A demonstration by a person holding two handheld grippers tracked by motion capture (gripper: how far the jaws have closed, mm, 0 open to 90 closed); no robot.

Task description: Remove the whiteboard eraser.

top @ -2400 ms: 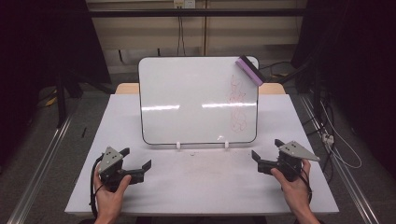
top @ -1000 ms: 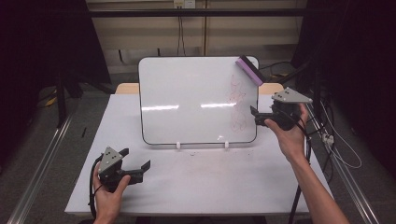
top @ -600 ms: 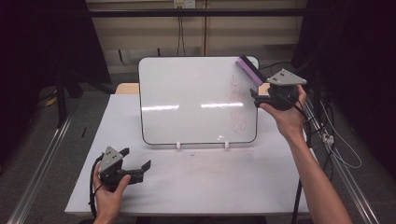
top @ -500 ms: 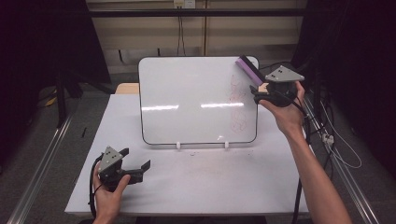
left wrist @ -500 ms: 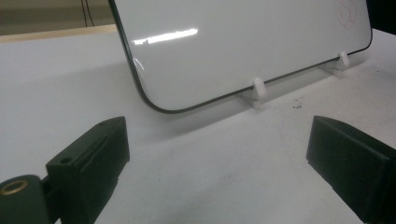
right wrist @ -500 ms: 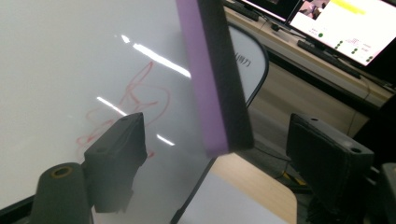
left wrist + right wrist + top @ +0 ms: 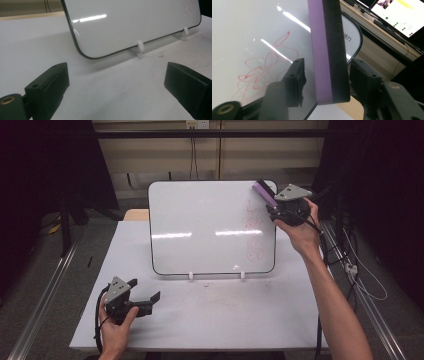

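right claw (image 7: 325,75) raised at top right corner of whiteboard (image 7: 210,230), jaws parted, one on each side of purple eraser (image 7: 328,50); contact with eraser cannot be told. eraser stuck on board face, tilted, just above red scribble (image 7: 264,72). left claw (image 7: 117,85) held wide open and empty, low over table (image 7: 215,315), near board's lower left corner.

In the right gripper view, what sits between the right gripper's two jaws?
The purple eraser stands between the open jaws of the right gripper, its dark felt face toward the right-hand jaw. A visible gap remains on each side. Behind it is the whiteboard with red scribbles.
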